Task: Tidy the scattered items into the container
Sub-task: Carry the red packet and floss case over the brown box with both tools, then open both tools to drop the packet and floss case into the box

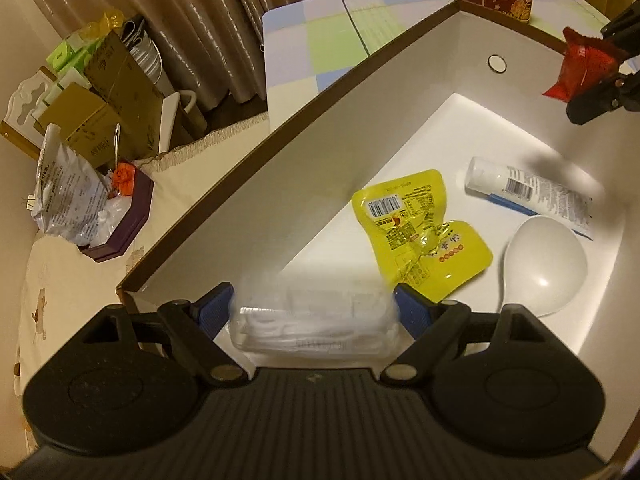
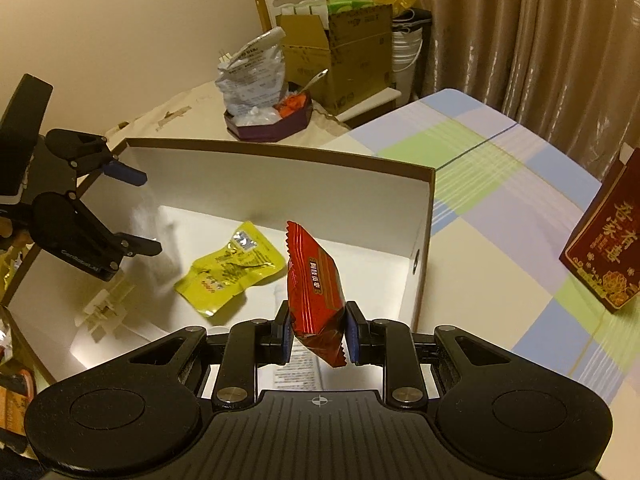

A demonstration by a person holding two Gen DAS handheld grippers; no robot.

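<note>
The left hand-held gripper [image 1: 314,312] spans a blurred clear packet [image 1: 312,320] above the container [image 1: 248,148], its grip uncertain; it may tumble askew. The right hand-held gripper [image 2: 318,334], clamped on a red packet [image 2: 316,292], could catch the rim.

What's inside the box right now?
On the box floor: yellow pouch, white tube, white spoon. The left tool's clear pack hides the near corner.
</note>
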